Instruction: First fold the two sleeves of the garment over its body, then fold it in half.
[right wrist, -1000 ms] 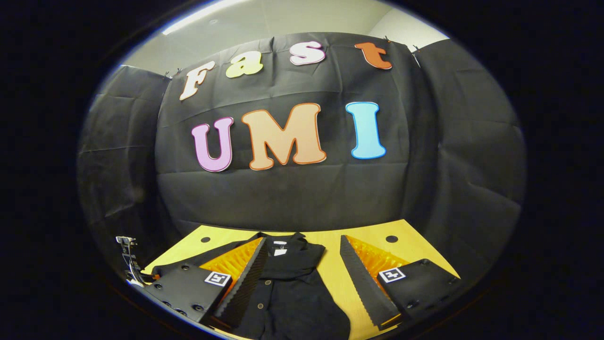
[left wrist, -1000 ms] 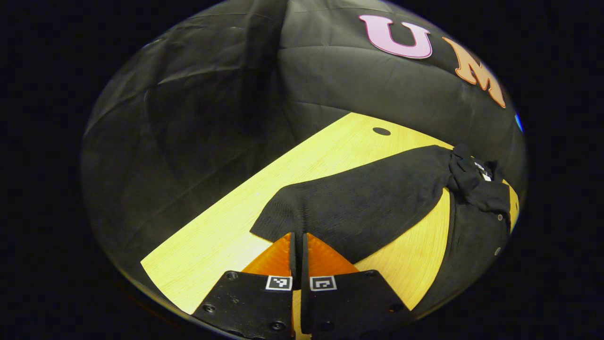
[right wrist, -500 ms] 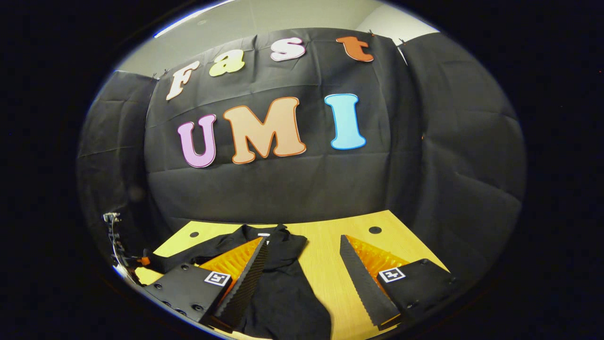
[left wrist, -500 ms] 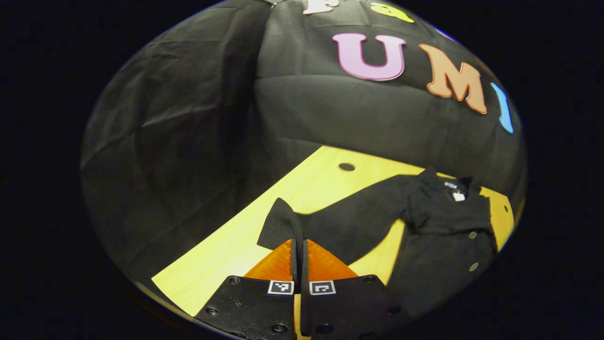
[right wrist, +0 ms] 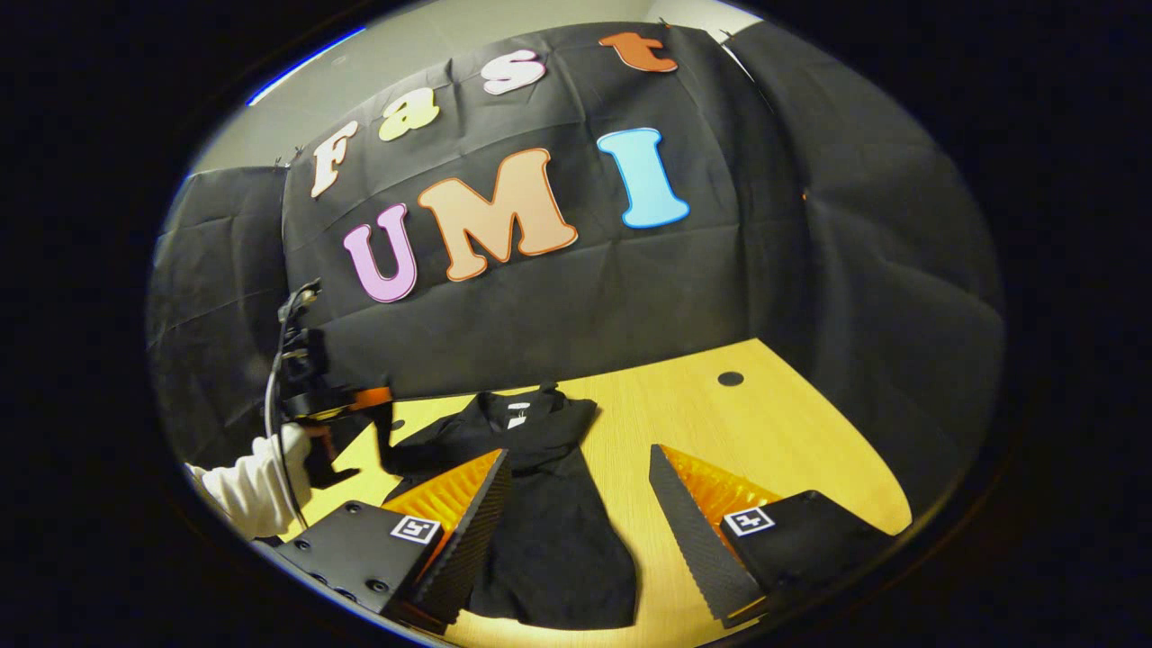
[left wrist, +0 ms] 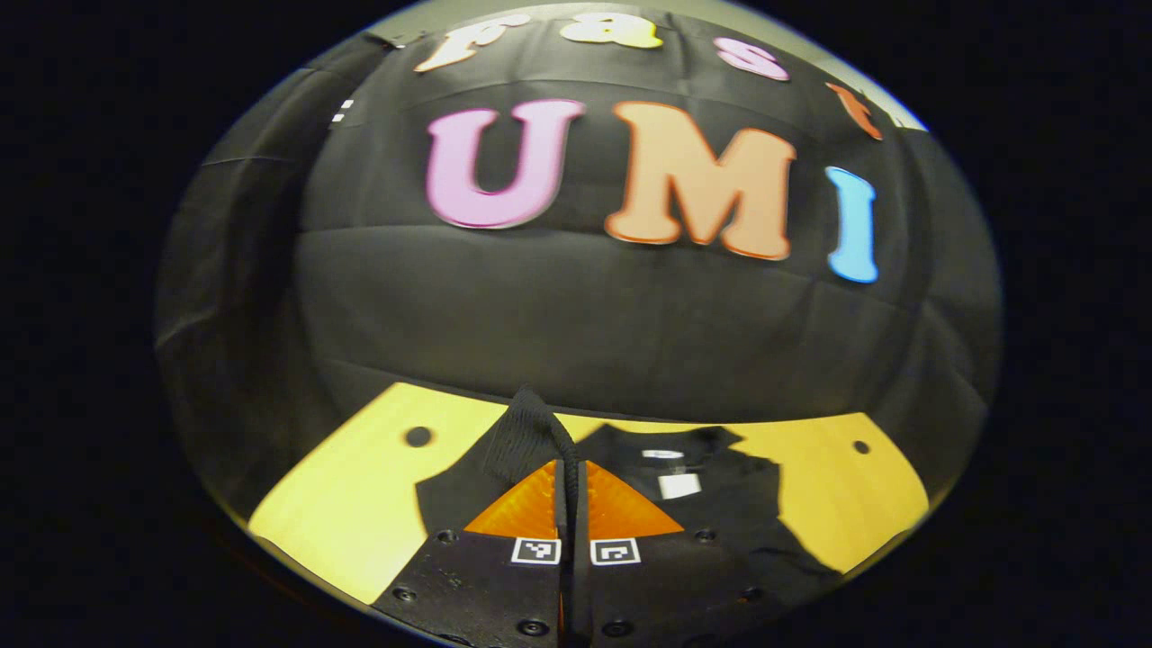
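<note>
- We see the left tongs point(left wrist: 571, 468) closed tight on the black sleeve cuff point(left wrist: 526, 432), held up above the garment point(left wrist: 720, 504); the gloved hand point(right wrist: 256, 481) carries them left of the collar
- The right tongs point(right wrist: 576, 504) gape wide, gripping nothing, over the garment's lower body
- The garment lies flat on the yellow bench point(right wrist: 720, 423), collar toward the wall
</note>
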